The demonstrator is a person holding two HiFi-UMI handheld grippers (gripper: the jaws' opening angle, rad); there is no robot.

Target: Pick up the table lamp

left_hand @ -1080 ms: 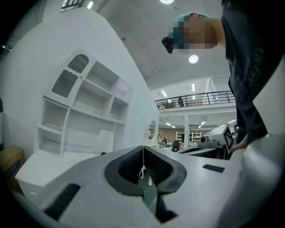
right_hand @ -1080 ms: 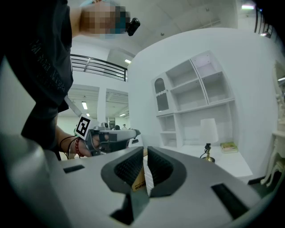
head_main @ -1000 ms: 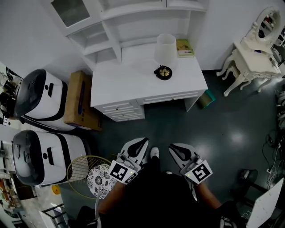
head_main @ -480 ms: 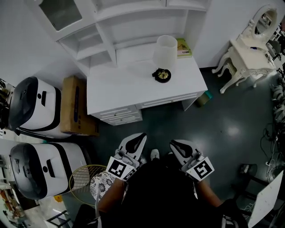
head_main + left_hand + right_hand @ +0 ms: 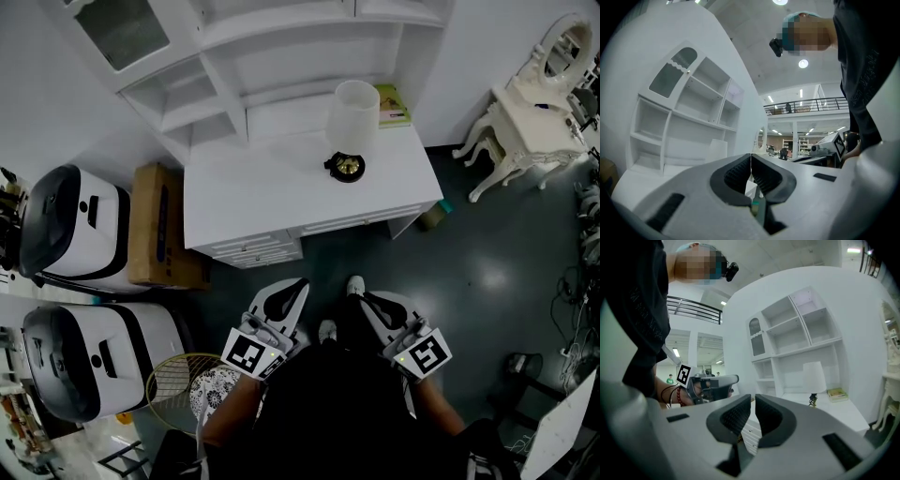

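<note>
The table lamp (image 5: 352, 120), with a white cylindrical shade and a small dark and brass base, stands upright at the back right of the white desk (image 5: 253, 202). Both grippers are held low in front of the person's body, well short of the desk and apart from the lamp. My left gripper (image 5: 286, 298) has its jaws pressed together on nothing. My right gripper (image 5: 378, 305) is also shut and empty. From the right gripper view the lamp (image 5: 813, 377) shows far ahead on the desk. In the left gripper view its shade (image 5: 717, 150) appears pale against the shelves.
A yellow-green book (image 5: 394, 104) lies behind the lamp. White shelving (image 5: 281, 42) rises above the desk. A cardboard box (image 5: 159, 225) and two white machines (image 5: 70, 230) stand at the left, a racket (image 5: 178, 361) on the floor. A white dressing table (image 5: 530, 127) is at the right.
The person has stepped toward the desk; a shoe now shows between the grippers and the desk sits slightly nearer. Both grippers stay shut and empty.
</note>
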